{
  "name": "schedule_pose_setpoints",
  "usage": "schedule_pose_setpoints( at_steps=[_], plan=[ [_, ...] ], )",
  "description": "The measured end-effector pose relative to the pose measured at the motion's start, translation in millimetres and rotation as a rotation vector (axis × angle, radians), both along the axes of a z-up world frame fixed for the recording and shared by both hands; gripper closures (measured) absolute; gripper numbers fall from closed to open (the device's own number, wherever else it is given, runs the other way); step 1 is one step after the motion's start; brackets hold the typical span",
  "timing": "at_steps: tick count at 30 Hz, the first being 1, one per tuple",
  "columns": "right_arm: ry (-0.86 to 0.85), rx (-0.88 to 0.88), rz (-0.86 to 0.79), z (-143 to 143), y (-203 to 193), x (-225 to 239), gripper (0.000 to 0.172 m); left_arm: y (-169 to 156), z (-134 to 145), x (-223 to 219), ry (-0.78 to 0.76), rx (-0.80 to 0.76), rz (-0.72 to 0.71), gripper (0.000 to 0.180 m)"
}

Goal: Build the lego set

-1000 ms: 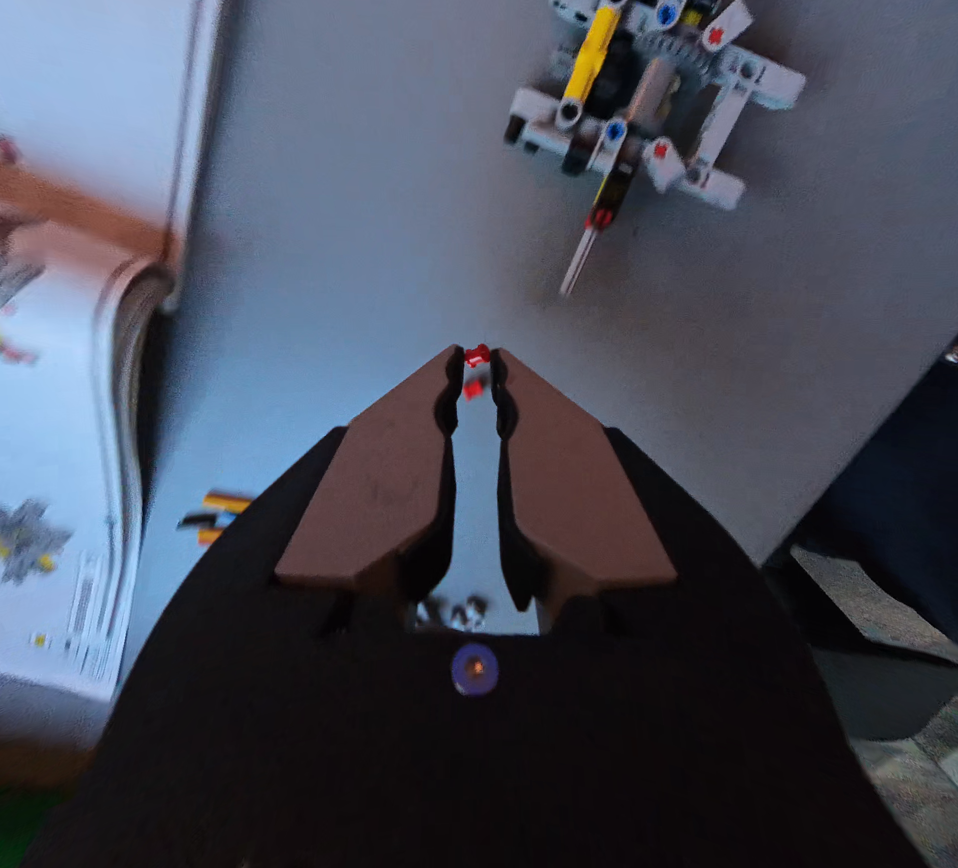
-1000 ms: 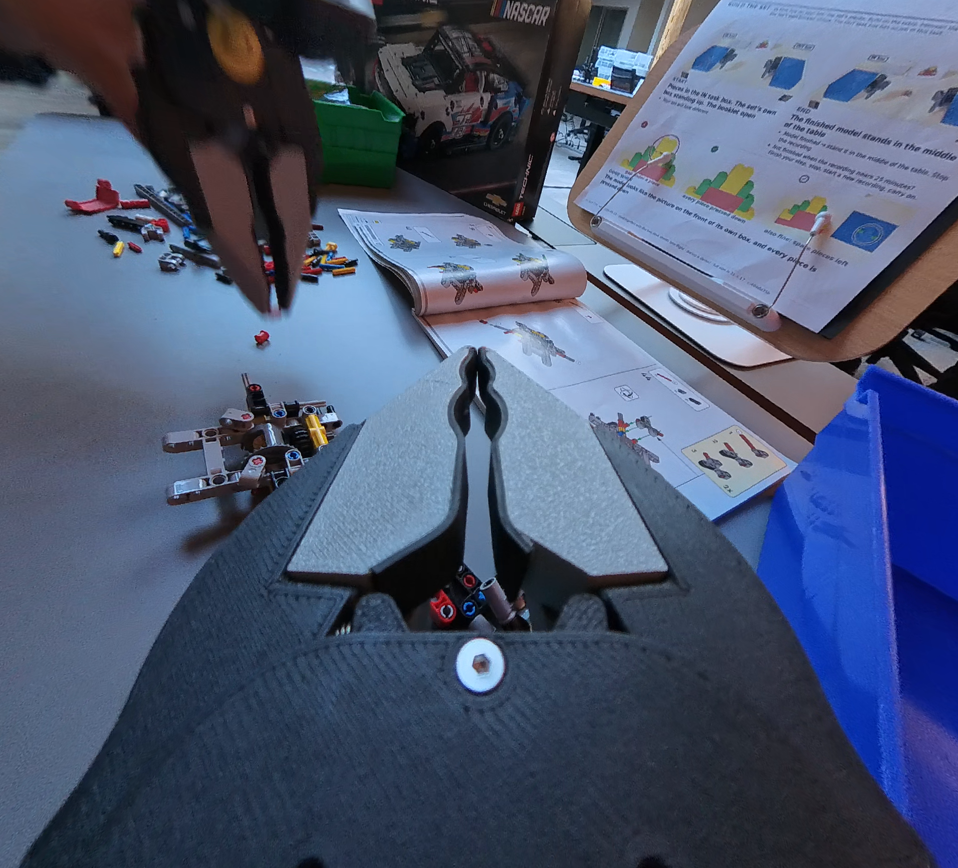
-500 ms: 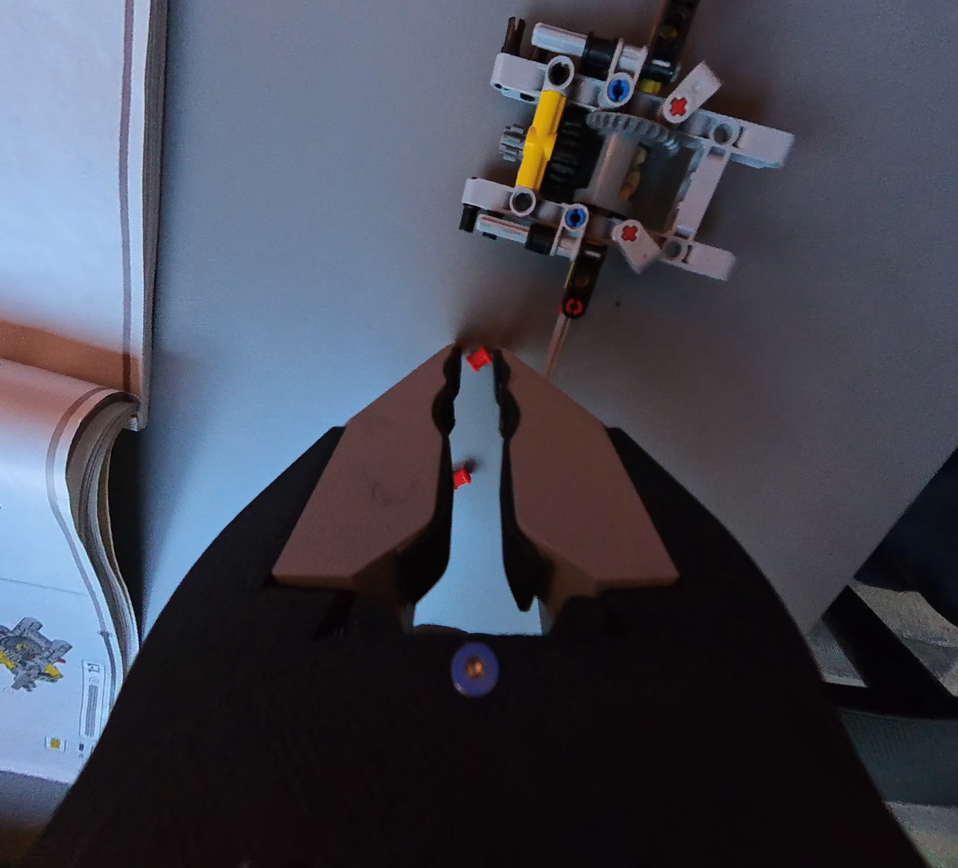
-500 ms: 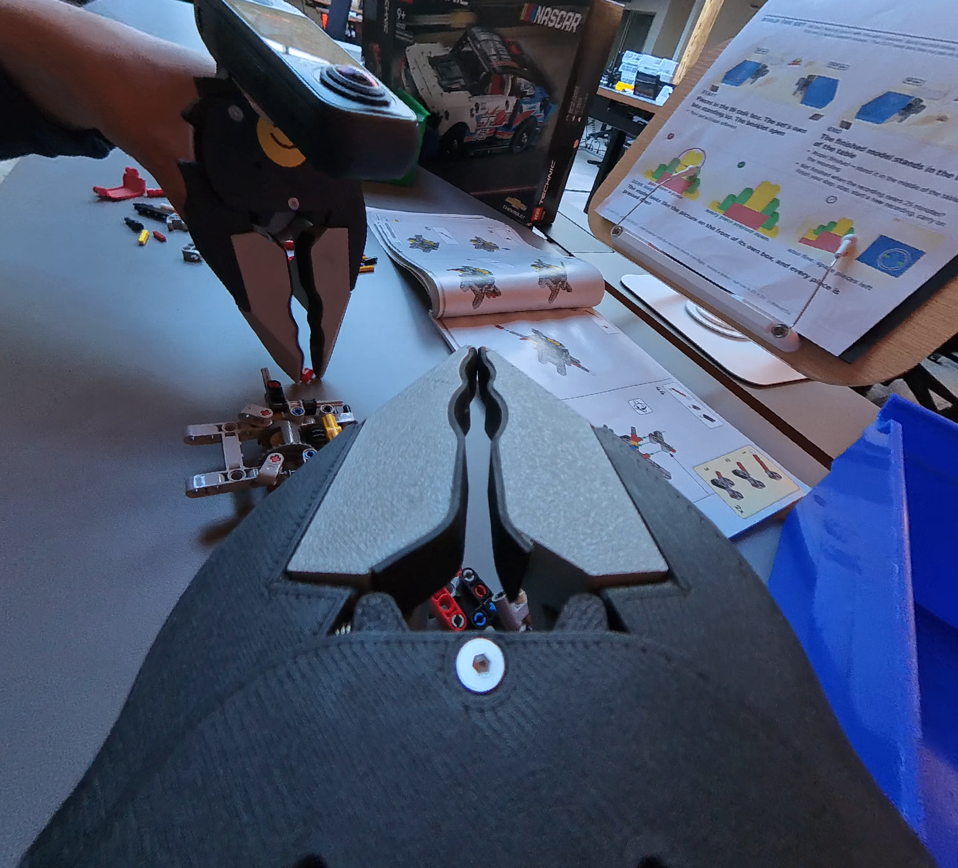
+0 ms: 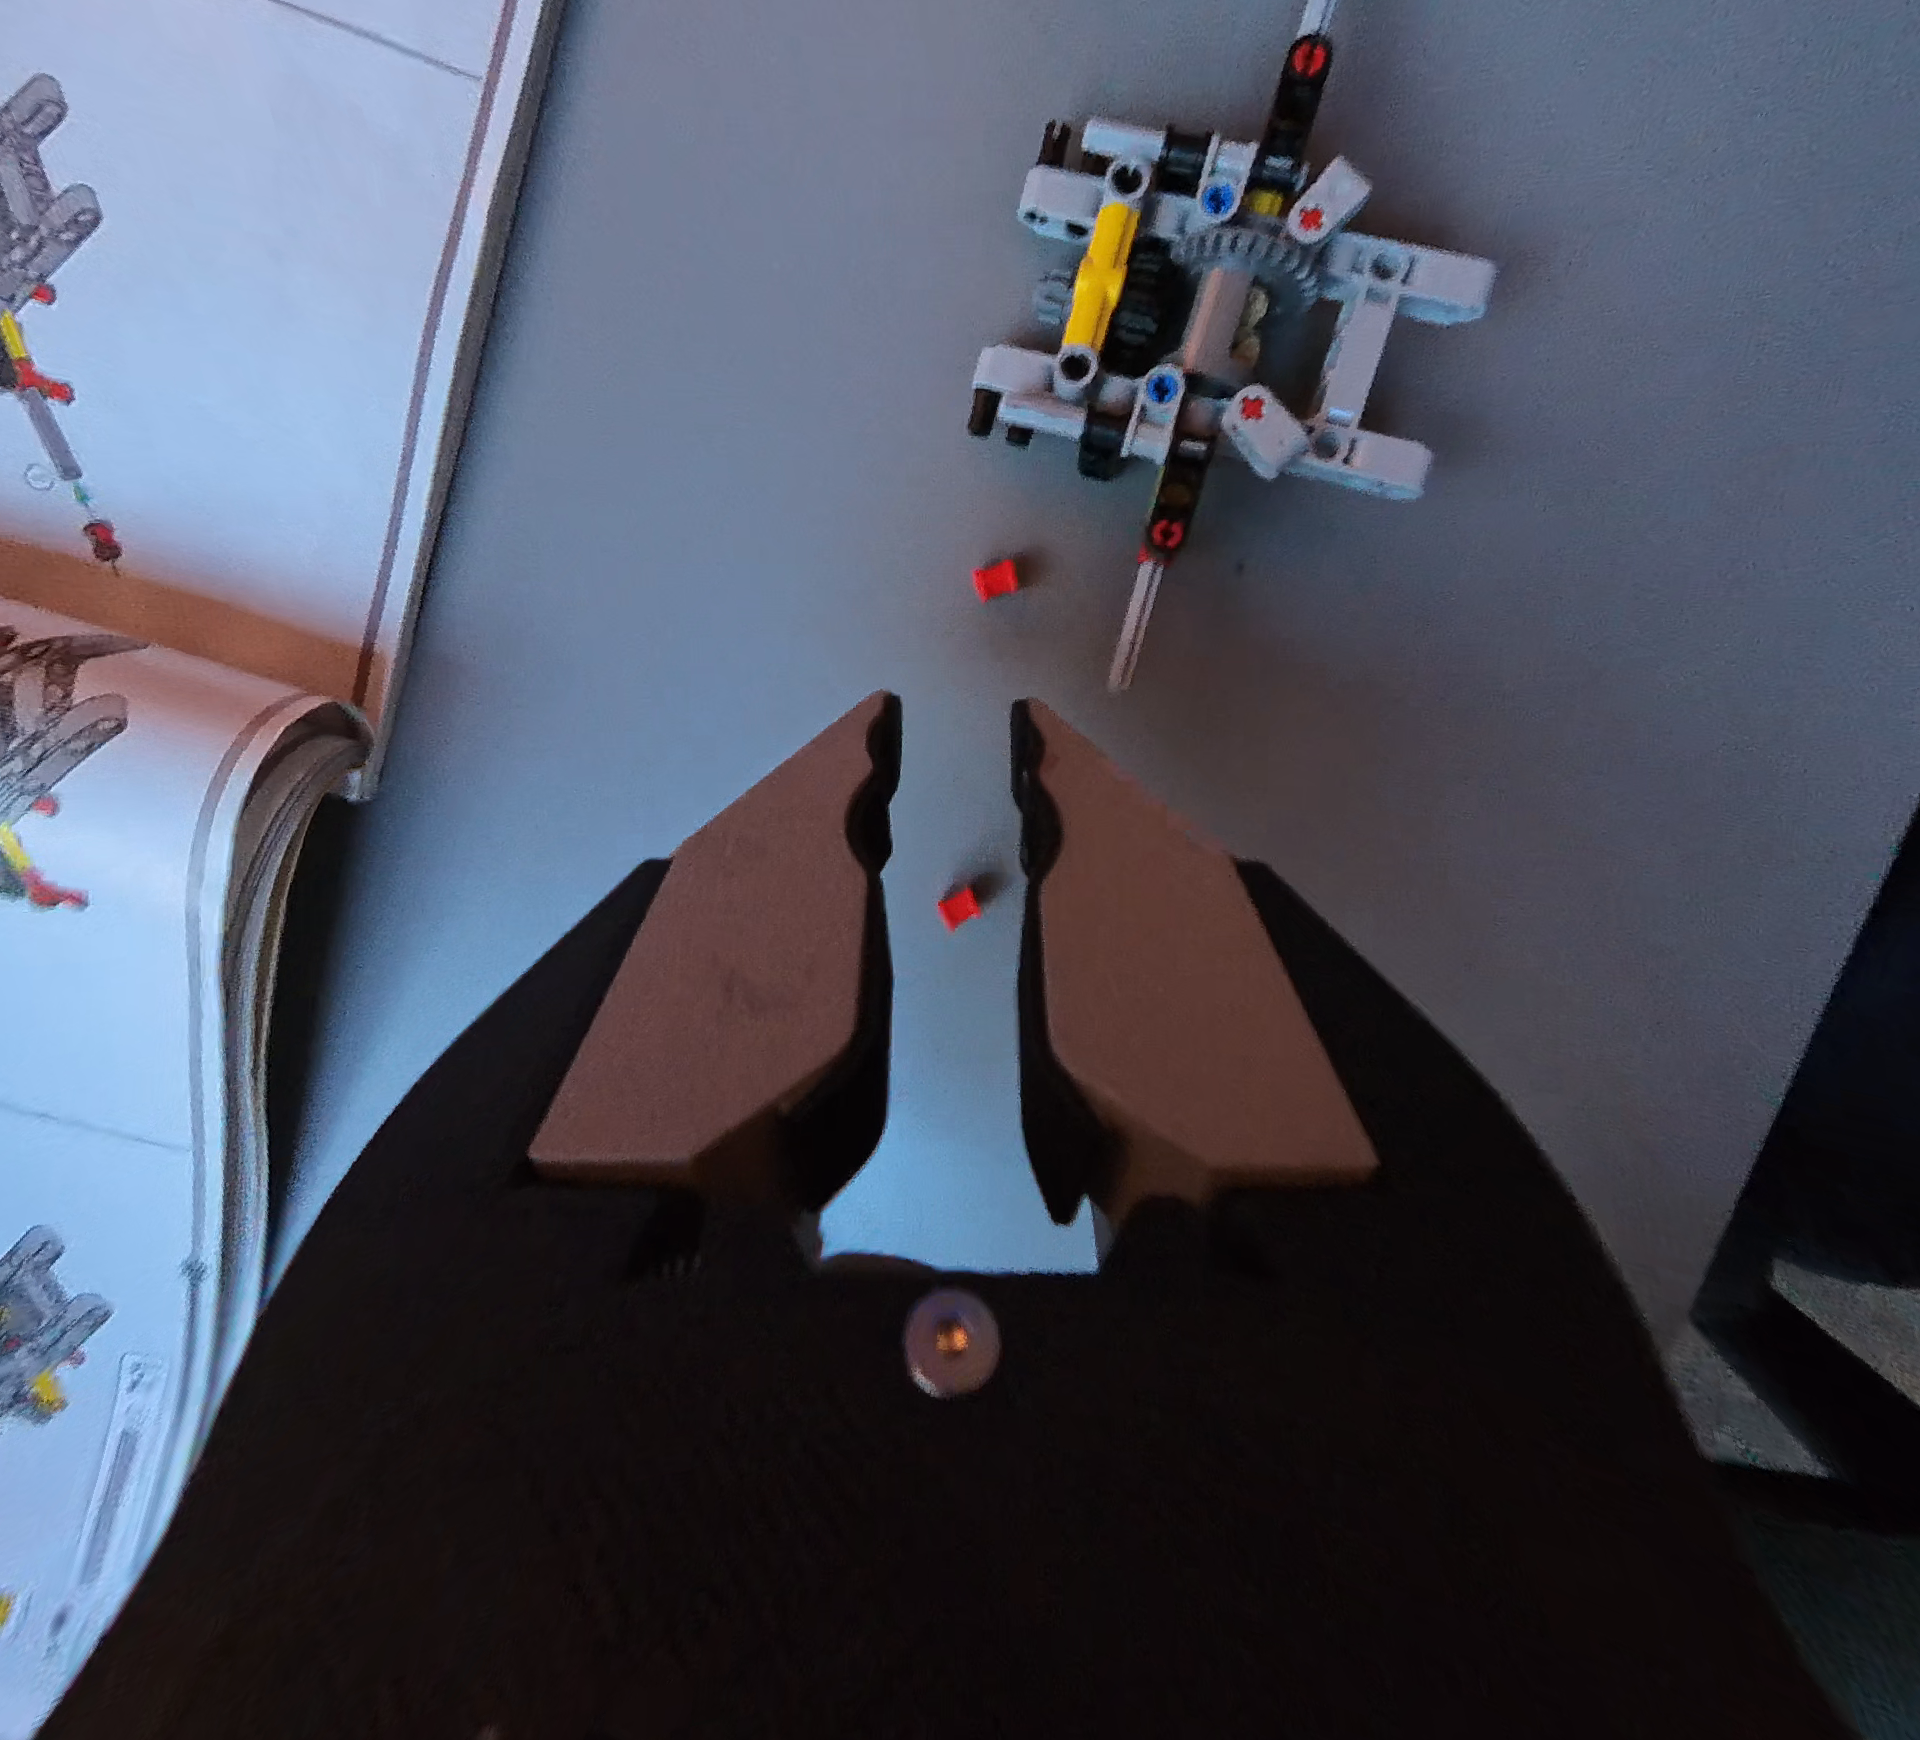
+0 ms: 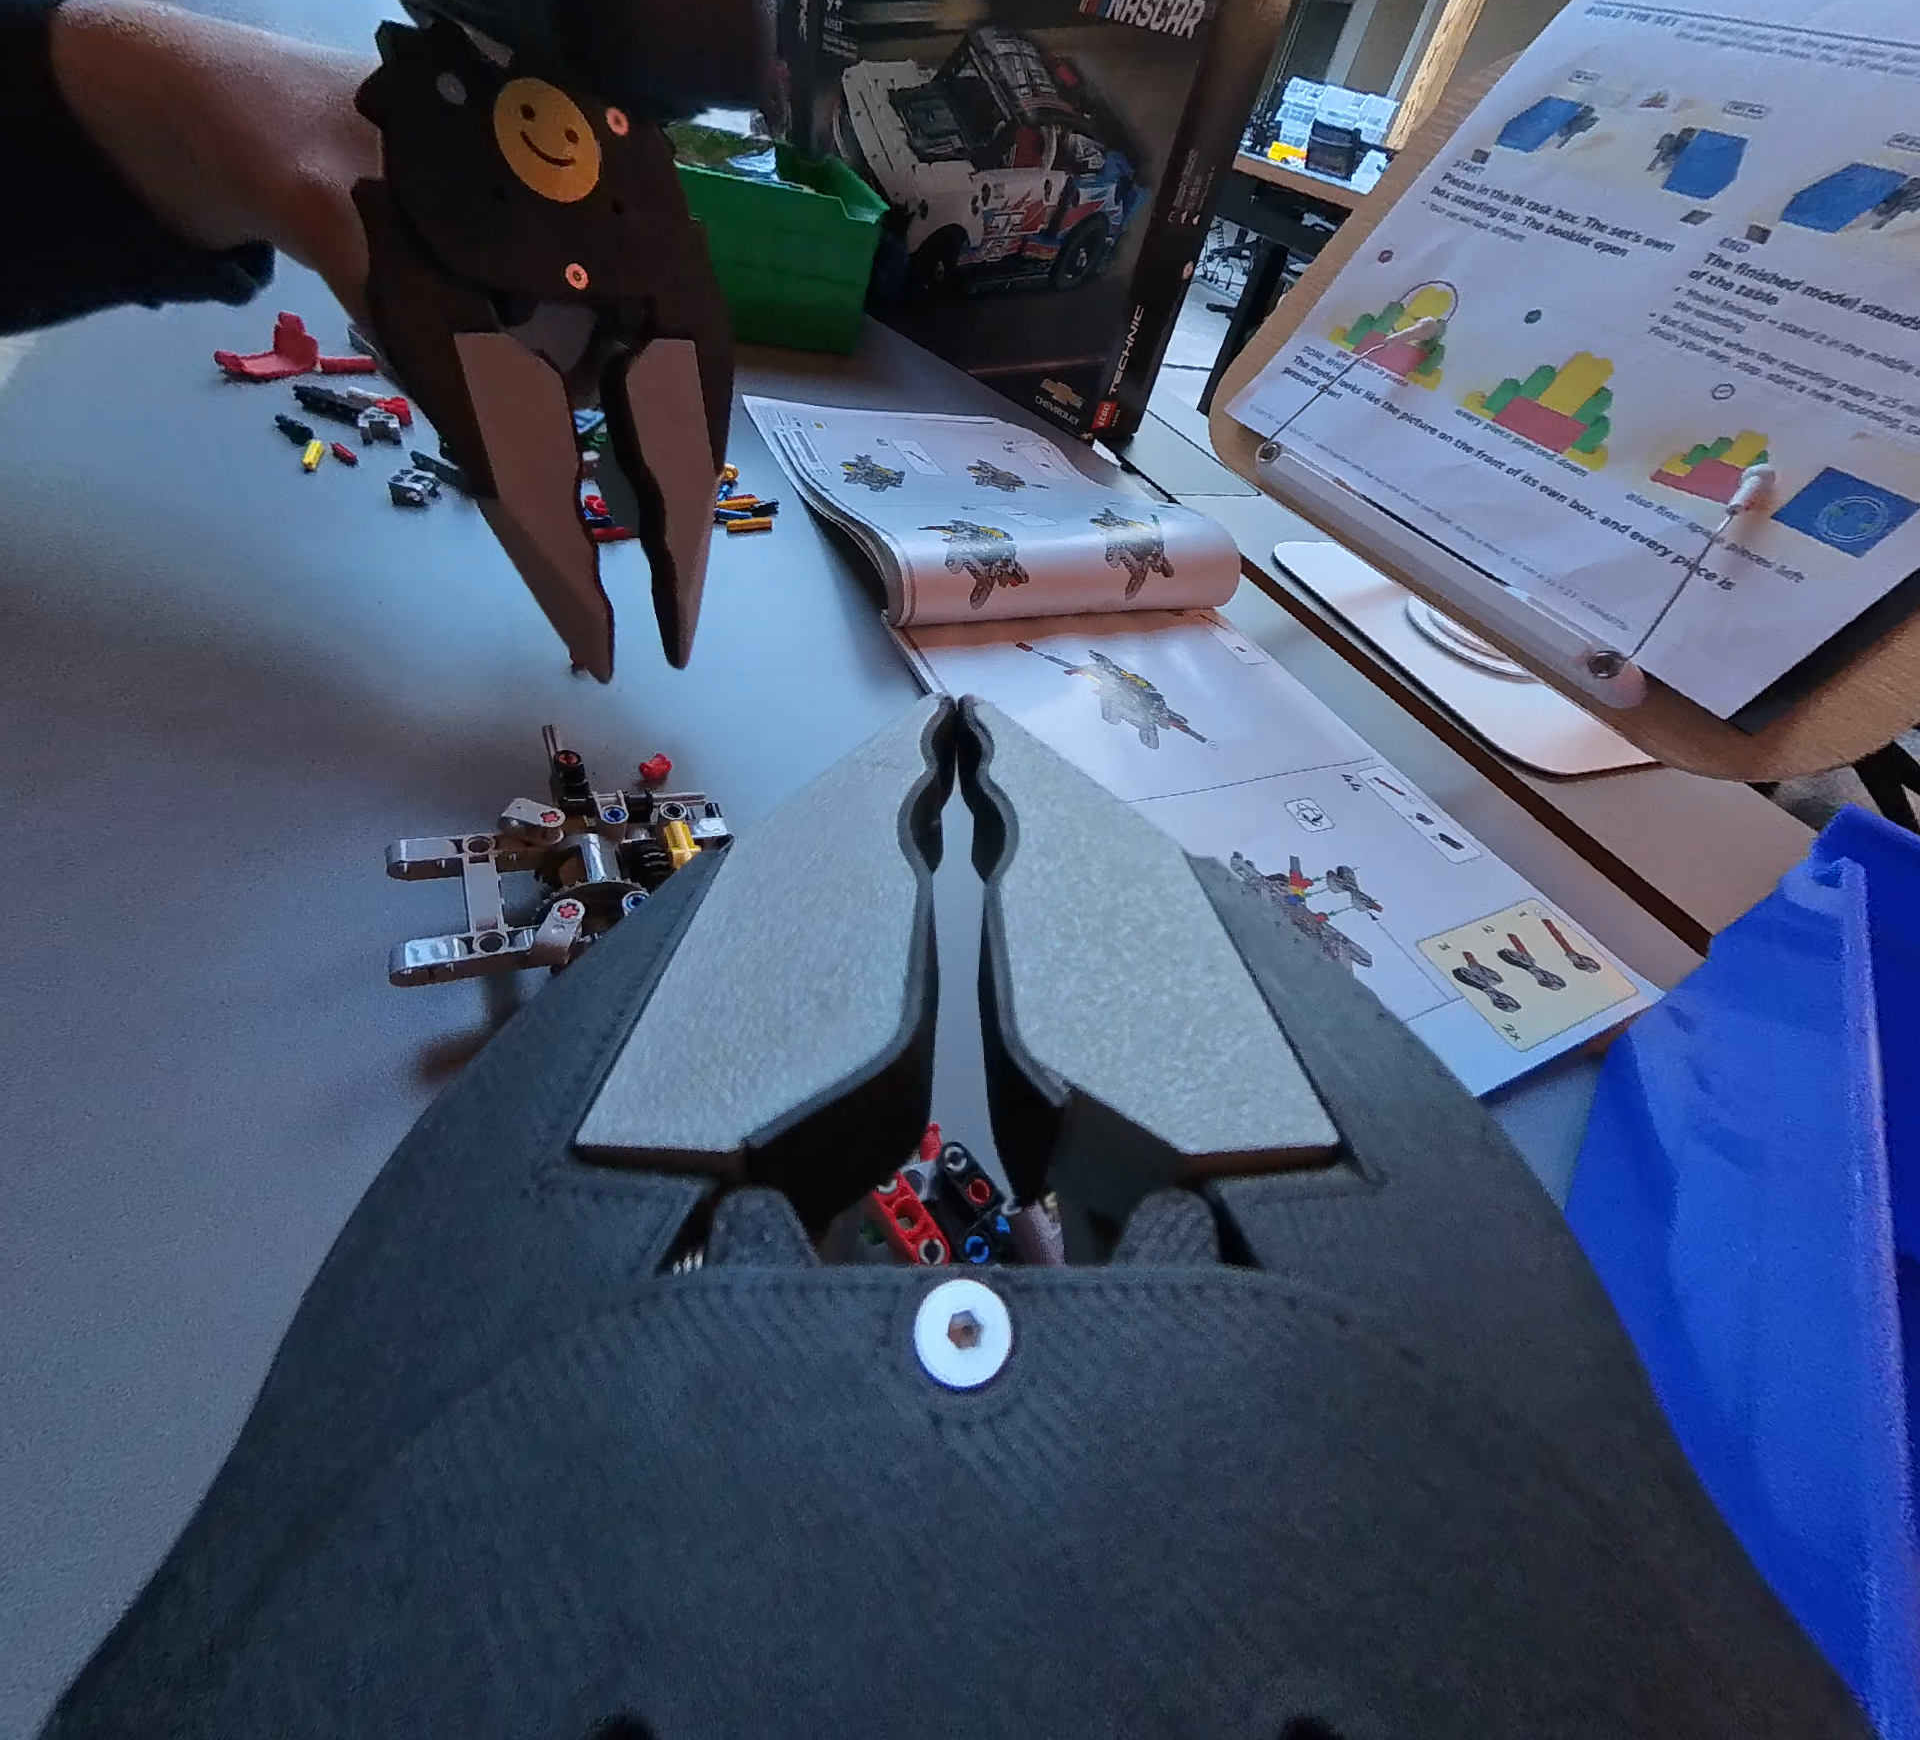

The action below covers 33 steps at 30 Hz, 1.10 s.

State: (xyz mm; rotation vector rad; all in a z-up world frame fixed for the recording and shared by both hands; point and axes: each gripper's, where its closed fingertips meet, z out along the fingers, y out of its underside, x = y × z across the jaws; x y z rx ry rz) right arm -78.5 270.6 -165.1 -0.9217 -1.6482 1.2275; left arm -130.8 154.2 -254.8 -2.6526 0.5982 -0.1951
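Left gripper (image 5: pixel 956 716) hangs over the worktop (image 5: pixel 727 236), jaws parted and bare, two red bushes (image 5: pixel 995 578) lying loose beside the toy-brick frame (image 5: pixel 1216 308); right gripper (image 6: pixel 956 714) clenched, bare.

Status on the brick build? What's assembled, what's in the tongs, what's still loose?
Done: a grey gear-frame assembly sits built on the table. In hand: nothing; left tongs open above the table, right tongs shut on nothing. Left: two red bushes lie loose, more loose parts unused, booklet open.

grey table (image 6: pixel 156 1119) bears brick assembly (image 5: pixel 1216 319), booklet (image 6: pixel 1039 547) (open), loose pieces (image 6: pixel 353 433).
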Motion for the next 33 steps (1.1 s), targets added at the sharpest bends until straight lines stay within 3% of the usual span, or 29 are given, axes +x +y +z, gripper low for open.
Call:
schedule_pose_setpoints(
  at_steps=[15, 17, 19, 33],
  plan=[
    [-0.017, -0.003, 0.025, -4, -5, -2, 0.172, 37, -17, 23, -0.034, -0.006, -0.094, 0.161],
    [-0.015, -0.005, 0.026, -3, -5, -2, 0.172, 42, -20, 19, -0.009, -0.005, -0.068, 0.177],
    [-0.015, -0.008, 0.028, -3, -5, -2, 0.172, 46, -20, 17, -0.01, 0.008, -0.058, 0.18],
    [-0.03, -0.013, 0.037, -5, -6, -2, 0.172, 42, -13, 6, 0.036, 0.062, -0.061, 0.18]
  ],
)
